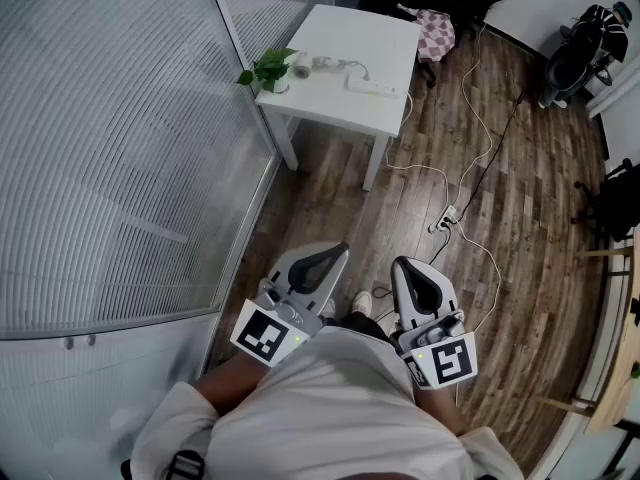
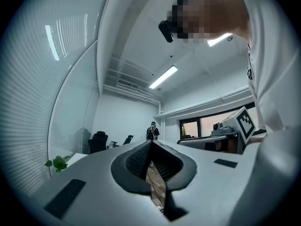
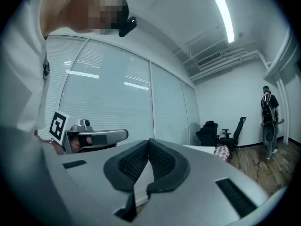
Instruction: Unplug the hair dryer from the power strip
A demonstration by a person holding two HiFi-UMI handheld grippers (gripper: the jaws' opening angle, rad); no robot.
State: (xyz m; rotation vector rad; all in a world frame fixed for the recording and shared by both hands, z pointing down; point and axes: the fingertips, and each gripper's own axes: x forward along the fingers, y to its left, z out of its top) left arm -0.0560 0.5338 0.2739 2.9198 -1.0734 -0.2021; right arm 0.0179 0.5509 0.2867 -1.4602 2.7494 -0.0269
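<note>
Far ahead in the head view, a white table (image 1: 375,28) carries a white hair dryer (image 1: 306,65), and its cord runs to a white power strip (image 1: 372,86) near the table's front edge. Both grippers are held close to my body, well short of the table. My left gripper (image 1: 342,251) (image 2: 151,142) is shut with its tips together and nothing between them. My right gripper (image 1: 401,262) (image 3: 149,140) is also shut and empty. In each gripper view the other gripper's marker cube shows to the side.
A small potted plant (image 1: 267,68) stands on the table's left corner. A curved glass wall with blinds (image 1: 110,138) runs along the left. Cables and a floor power strip (image 1: 445,220) lie on the wood floor. Office chairs (image 1: 575,58) stand at the back, where a person (image 3: 269,121) also stands.
</note>
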